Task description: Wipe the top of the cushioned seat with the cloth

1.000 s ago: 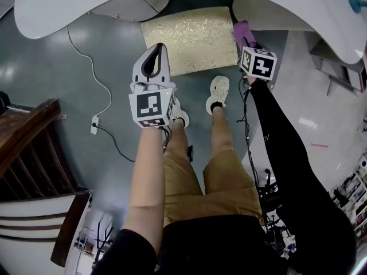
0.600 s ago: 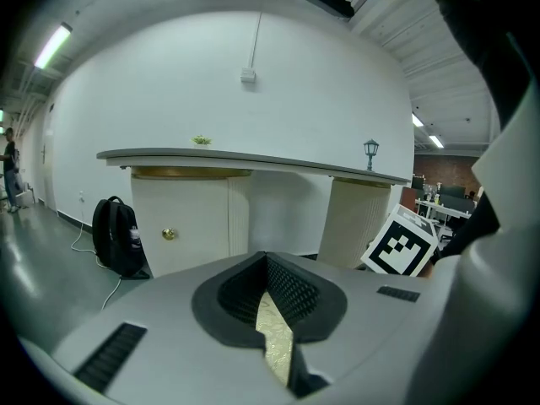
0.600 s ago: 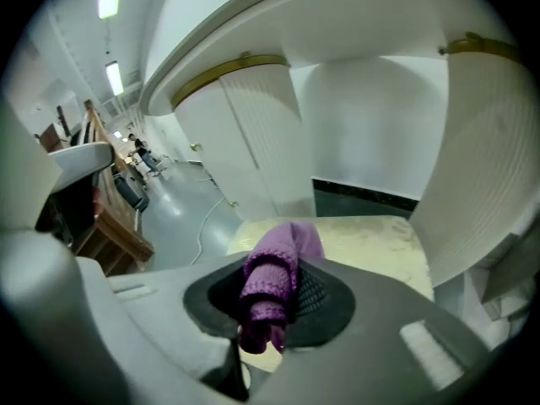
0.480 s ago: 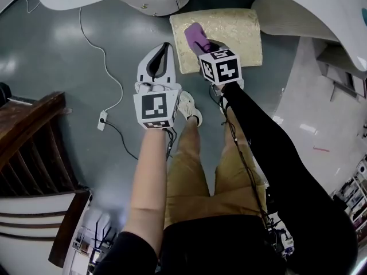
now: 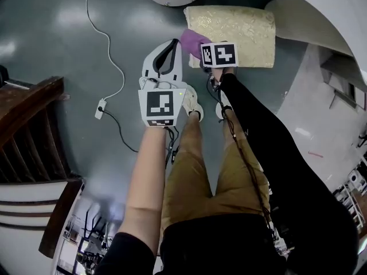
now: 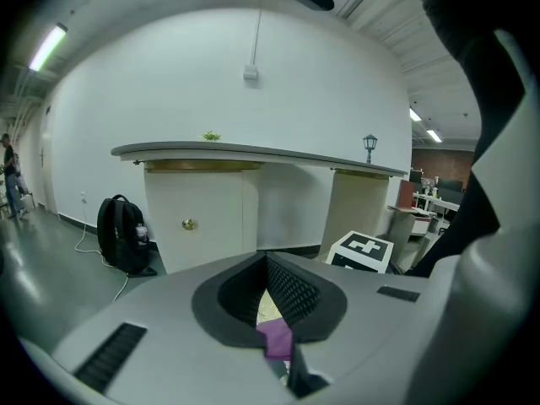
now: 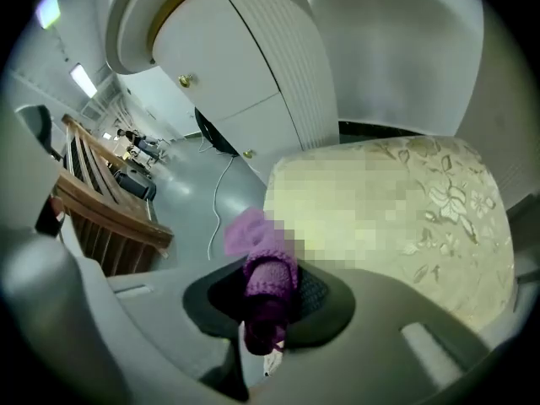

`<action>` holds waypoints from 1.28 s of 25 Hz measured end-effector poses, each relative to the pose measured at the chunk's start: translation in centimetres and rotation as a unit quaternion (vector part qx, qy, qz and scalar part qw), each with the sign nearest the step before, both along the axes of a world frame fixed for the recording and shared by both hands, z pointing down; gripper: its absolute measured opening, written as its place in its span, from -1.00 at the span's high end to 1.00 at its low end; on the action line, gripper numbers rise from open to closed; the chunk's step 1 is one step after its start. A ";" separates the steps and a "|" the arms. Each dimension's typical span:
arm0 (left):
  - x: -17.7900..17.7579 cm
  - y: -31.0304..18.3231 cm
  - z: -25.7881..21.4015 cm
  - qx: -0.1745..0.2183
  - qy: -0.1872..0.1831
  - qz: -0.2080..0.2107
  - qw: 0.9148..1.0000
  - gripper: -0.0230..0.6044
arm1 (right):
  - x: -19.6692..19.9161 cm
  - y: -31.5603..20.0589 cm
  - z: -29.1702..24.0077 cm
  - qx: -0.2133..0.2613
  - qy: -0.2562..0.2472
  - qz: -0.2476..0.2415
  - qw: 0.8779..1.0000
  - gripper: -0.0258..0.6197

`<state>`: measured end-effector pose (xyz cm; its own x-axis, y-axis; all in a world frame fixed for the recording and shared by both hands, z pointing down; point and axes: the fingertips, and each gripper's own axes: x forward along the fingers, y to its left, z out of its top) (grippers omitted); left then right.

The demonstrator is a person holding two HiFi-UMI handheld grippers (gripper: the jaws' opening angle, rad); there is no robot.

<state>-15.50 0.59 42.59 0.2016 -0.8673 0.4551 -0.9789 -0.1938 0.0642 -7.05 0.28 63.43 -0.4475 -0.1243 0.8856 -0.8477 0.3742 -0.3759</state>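
The fingers (image 7: 327, 298) of the right gripper (image 7: 268, 310) are closed tight on a purple knitted cloth (image 7: 267, 268), which is bunched into a roll between the dark pads, with its paler, loose end sticking out past the tips. In the head view this cloth sits at the left edge of the cream-gold, floral-patterned cushioned seat (image 5: 243, 24), close to the near left corner. Part of it hangs beyond that edge over the grey floor (image 5: 63, 67). Whether it presses on the fabric cannot be told. The rest of the seat top is bare, and the seat stands on the floor under a white curved counter (image 5: 321, 13).

The left gripper (image 5: 172, 42) is held just left of the seat's near left corner, above the floor. Its fingers meet at the tips around a teardrop-shaped gap and hold nothing; a bit of the purple cloth shows beyond them. A white cable with a plug block (image 5: 101, 109) lies on the floor to the left, and a brown wooden railing (image 5: 28, 125) stands at the far left.
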 end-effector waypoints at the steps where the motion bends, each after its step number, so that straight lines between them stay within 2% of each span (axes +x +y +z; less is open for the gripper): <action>1: 0.1 -0.2 0.1 -0.001 0.000 -0.004 1.000 0.90 | 0.6 -0.2 -0.1 0.003 0.002 -0.002 1.000 0.72; 7: 3.3 -2.0 0.0 -0.003 0.013 -0.013 1.000 0.90 | 7.8 -2.7 -0.7 0.027 0.056 -0.007 0.998 0.72; 19: 11.6 -6.3 0.1 -0.010 0.010 0.006 1.000 0.90 | 27.2 -9.4 -0.8 0.042 0.118 0.075 0.989 0.72; 24: 13.8 -7.6 -0.2 -0.008 0.009 0.010 1.000 0.90 | 33.8 -10.6 -0.4 0.037 0.170 0.115 0.978 0.72; 28: 15.0 -8.0 -0.3 -0.008 0.000 0.016 1.000 0.90 | 37.4 -10.7 -0.5 0.040 0.183 0.143 0.972 0.72; 32: 14.9 -8.0 -0.5 -0.009 0.000 0.006 1.000 0.90 | 38.8 -10.3 -0.7 0.040 0.182 0.152 0.971 0.72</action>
